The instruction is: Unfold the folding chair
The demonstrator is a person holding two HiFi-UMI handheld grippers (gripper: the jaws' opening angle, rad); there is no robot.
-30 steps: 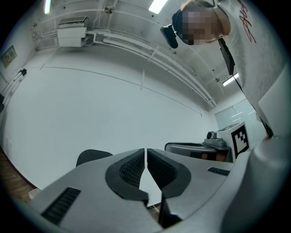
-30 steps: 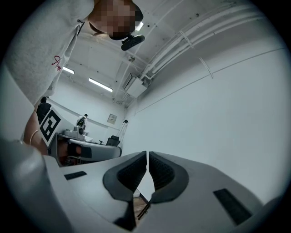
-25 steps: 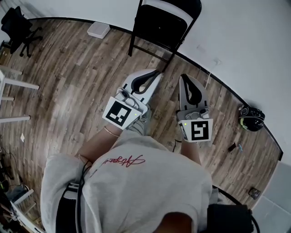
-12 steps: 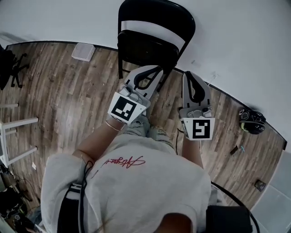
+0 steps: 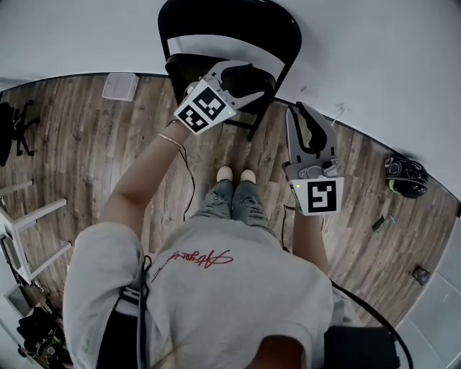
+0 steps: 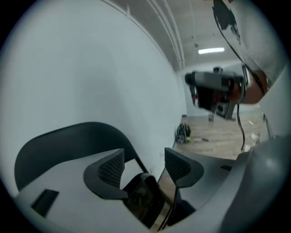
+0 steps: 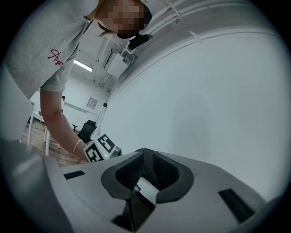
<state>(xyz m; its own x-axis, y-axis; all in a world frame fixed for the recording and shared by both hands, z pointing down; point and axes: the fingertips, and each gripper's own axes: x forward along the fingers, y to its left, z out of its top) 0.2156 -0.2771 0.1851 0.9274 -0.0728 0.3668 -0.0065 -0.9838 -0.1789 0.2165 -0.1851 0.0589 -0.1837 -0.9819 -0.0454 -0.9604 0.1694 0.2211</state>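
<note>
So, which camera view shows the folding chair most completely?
The head view: nearly the whole folding chair shows by the wall, seat and legs included. The left gripper view shows only its curved backrest. The right gripper view shows none of it.

Our left gripper (image 6: 144,164) fills the bottom of the frame, its jaws wide apart, having just been opening. Low in the gap we see a dark glossy part of the chair (image 6: 68,136), with neither pad pressing on it. The chair's curved back arcs at lower left. White wall (image 6: 91,63) fills the upper left, and wood floor (image 6: 223,132) lies at right.
</note>
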